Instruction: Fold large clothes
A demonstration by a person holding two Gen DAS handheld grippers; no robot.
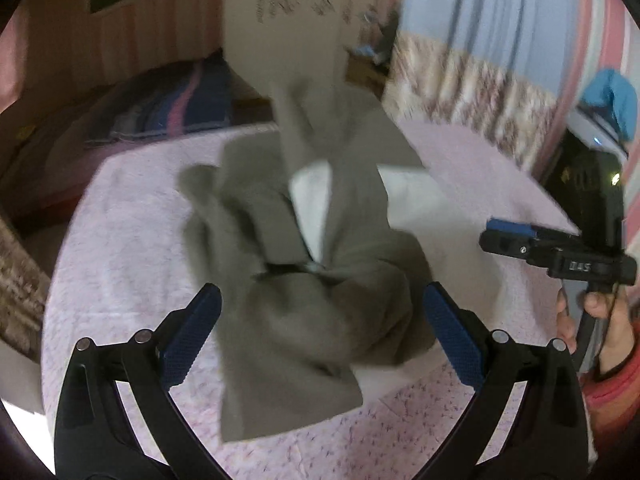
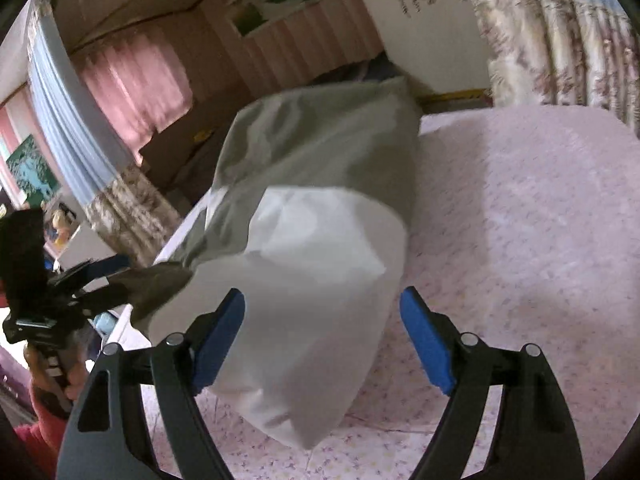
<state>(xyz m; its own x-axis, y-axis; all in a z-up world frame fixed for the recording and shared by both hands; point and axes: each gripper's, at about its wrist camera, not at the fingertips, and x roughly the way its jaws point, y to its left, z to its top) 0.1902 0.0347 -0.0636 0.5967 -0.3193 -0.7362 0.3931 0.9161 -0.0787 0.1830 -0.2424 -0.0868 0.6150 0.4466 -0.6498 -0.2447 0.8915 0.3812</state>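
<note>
A large grey garment (image 1: 304,320) with a white lining (image 1: 312,200) lies bunched in a heap on a bed under a pink flowered cover (image 1: 120,240). My left gripper (image 1: 322,320) hangs just above the heap, jaws wide apart, nothing pinched. To the right, a hand in a red sleeve (image 1: 612,376) holds my right gripper (image 1: 496,236) over the bed. In the right wrist view the garment (image 2: 320,144) shows its white lining (image 2: 304,280) between the spread fingers of the right gripper (image 2: 322,332), pads off the cloth. The left gripper (image 2: 108,272) is blurred beside a grey corner.
Flowered and blue curtains (image 1: 480,80) hang behind the bed. A striped blanket (image 1: 172,108) lies at the far left, and a white panel with stickers (image 1: 288,20) stands behind. A blue cloth (image 1: 612,96) hangs at right. Bare pink cover (image 2: 520,200) spreads right of the garment.
</note>
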